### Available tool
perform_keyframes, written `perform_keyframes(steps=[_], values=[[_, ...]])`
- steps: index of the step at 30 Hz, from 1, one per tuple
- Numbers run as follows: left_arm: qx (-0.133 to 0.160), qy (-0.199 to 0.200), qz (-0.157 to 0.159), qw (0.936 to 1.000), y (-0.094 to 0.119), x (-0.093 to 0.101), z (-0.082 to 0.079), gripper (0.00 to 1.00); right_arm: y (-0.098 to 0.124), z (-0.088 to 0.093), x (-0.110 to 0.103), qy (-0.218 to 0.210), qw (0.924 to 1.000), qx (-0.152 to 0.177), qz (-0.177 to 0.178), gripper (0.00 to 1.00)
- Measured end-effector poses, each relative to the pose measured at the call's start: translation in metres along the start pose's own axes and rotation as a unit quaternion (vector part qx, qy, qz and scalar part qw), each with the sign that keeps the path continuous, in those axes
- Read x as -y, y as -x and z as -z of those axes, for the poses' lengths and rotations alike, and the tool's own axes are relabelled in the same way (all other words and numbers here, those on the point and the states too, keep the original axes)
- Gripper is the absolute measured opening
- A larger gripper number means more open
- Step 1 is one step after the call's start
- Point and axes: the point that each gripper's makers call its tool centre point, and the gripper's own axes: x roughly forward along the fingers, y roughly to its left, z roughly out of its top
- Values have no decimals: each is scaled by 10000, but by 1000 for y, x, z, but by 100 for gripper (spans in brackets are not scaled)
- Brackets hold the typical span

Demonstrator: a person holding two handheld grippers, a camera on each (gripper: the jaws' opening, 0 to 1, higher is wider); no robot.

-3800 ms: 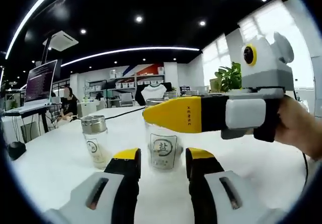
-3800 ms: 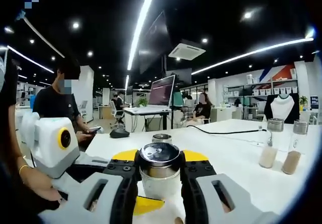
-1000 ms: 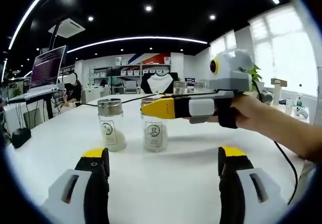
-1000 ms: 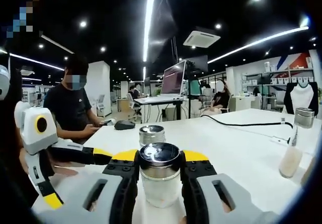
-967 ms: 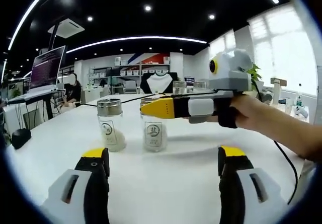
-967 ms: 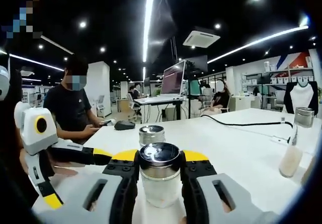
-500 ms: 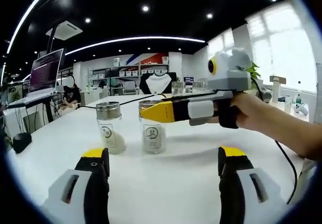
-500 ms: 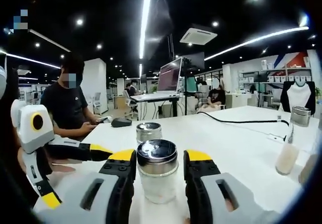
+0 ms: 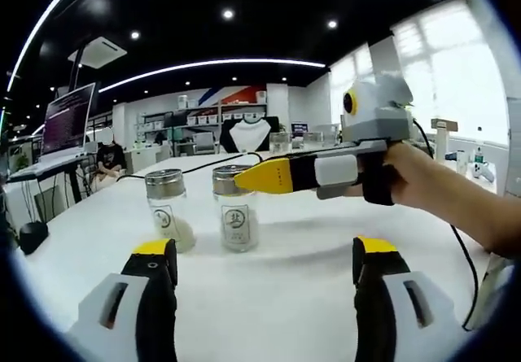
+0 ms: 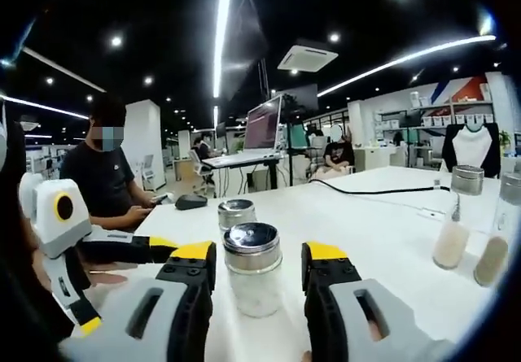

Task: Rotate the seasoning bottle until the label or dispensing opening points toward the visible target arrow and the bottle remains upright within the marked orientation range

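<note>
The seasoning bottle [image 10: 254, 279] stood upright on the white surface [image 10: 391, 232], between the spread fingers [image 10: 189, 285] of the right gripper [image 10: 257, 274], apart from both. A second bottle [image 9: 168, 218] stood just beside it. The left gripper [image 9: 264, 256] hung back, also spread. The bottle looked like glass with a metal cap [image 10: 251, 237], so probably light, slippery and breakable; holding the body below the cap seemed best.

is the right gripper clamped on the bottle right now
No, in the right gripper view the right gripper stands open, with a gap showing on each side of the seasoning bottle between its jaws.
</note>
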Motion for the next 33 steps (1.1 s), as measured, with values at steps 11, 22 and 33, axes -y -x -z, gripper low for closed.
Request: perform_keyframes(steps=[11, 22, 33], values=[[62, -121, 292, 9995, 2, 20, -7, 94, 25, -7, 6, 113, 9992, 13, 382, 45], [171, -190, 526, 9983, 6, 39, -19, 94, 57, -11, 12, 316, 9961, 10, 826, 49], [297, -141, 723, 9968, 11, 51, -28, 93, 88, 0, 18, 487, 9870, -212, 1514, 51]])
